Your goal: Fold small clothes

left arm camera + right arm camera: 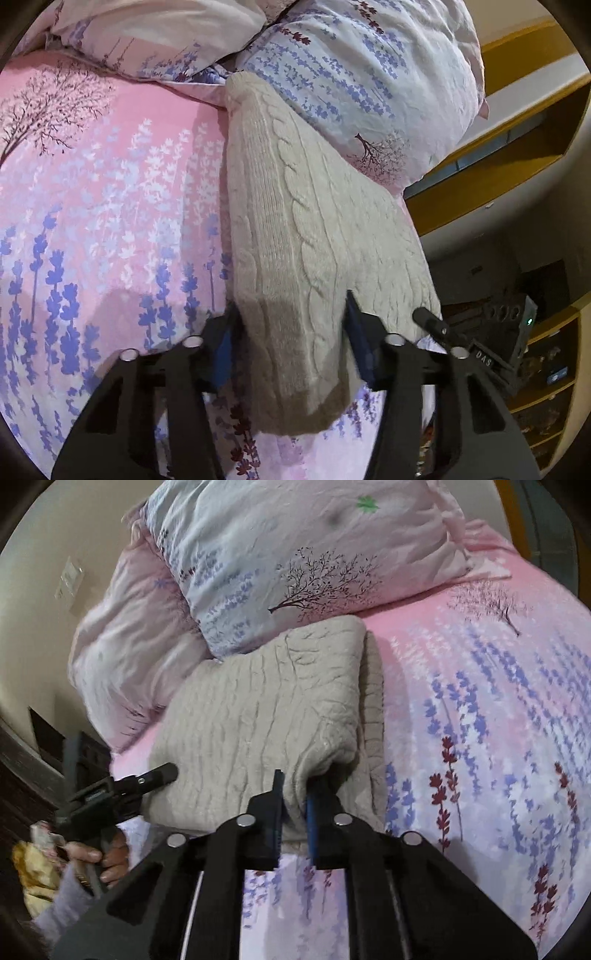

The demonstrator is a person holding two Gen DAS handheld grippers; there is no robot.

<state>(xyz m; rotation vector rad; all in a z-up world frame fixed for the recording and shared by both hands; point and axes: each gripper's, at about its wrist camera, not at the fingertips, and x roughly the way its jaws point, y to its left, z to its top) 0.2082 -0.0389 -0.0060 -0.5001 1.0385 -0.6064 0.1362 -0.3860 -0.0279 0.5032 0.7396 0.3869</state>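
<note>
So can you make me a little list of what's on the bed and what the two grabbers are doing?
garment: beige cable-knit sweater, partly folded
surface: pink flowery bedsheet
behind sweater: flowery pillows
left gripper: jaws open, one on each side of the sweater's near end
right gripper: jaws shut on a fold of the sweater's near edge
person's hand: holding the left gripper's handle

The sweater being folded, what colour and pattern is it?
Beige sweater, cable-knit; clearest in the left wrist view.
</note>
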